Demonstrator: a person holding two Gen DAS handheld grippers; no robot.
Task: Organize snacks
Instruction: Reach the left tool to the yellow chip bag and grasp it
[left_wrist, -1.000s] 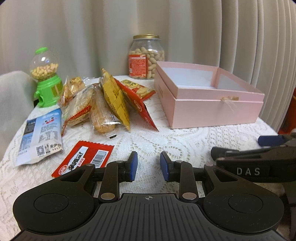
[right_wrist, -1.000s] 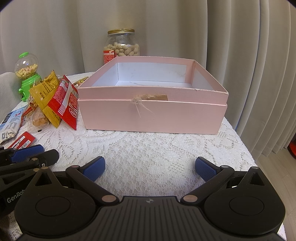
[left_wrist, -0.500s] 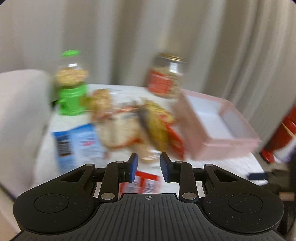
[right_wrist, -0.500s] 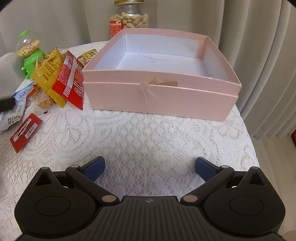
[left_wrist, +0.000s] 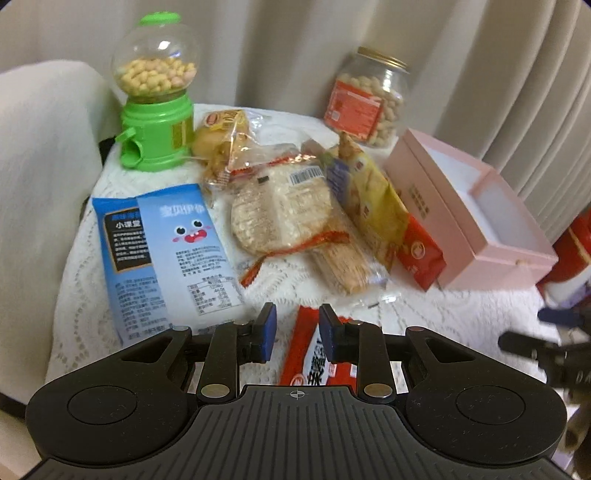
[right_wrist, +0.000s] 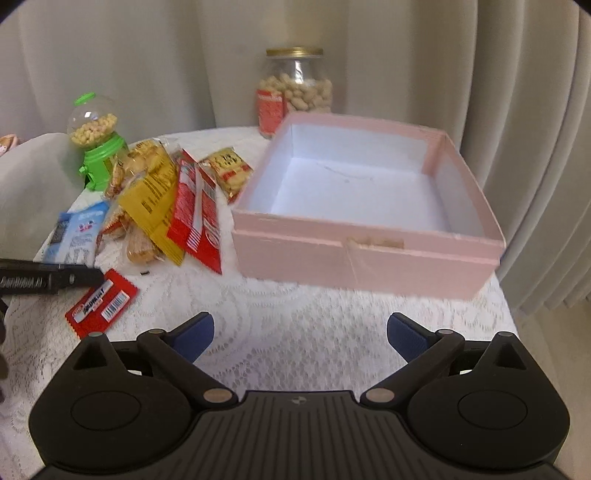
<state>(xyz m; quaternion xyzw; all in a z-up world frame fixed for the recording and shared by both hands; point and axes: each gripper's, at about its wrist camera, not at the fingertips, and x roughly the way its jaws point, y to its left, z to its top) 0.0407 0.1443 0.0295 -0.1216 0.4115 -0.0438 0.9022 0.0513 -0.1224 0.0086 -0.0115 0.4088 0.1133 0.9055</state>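
Snack packets lie in a heap on the lace-covered table (right_wrist: 295, 306): a blue packet (left_wrist: 166, 251), a clear rice-cracker packet (left_wrist: 280, 210), a yellow packet (left_wrist: 373, 199) and a red packet (left_wrist: 421, 254). A small flat red packet (left_wrist: 314, 354) lies apart, just below my left gripper (left_wrist: 293, 325). Its jaws are closing with a narrow gap, and nothing is pressed between the pads. The empty pink box (right_wrist: 369, 254) stands open on the right. My right gripper (right_wrist: 299, 332) hovers wide open in front of the box and holds nothing.
A green candy dispenser (left_wrist: 155, 99) and a glass peanut jar (left_wrist: 365, 99) stand at the back by the curtain. A white cushion (left_wrist: 33, 166) borders the table on the left. Red items (left_wrist: 576, 251) sit beyond the table's right edge.
My left gripper swung left along the table and now hangs over the small red packet, its jaws a little narrower. My right gripper rose and looks down into the pink box.
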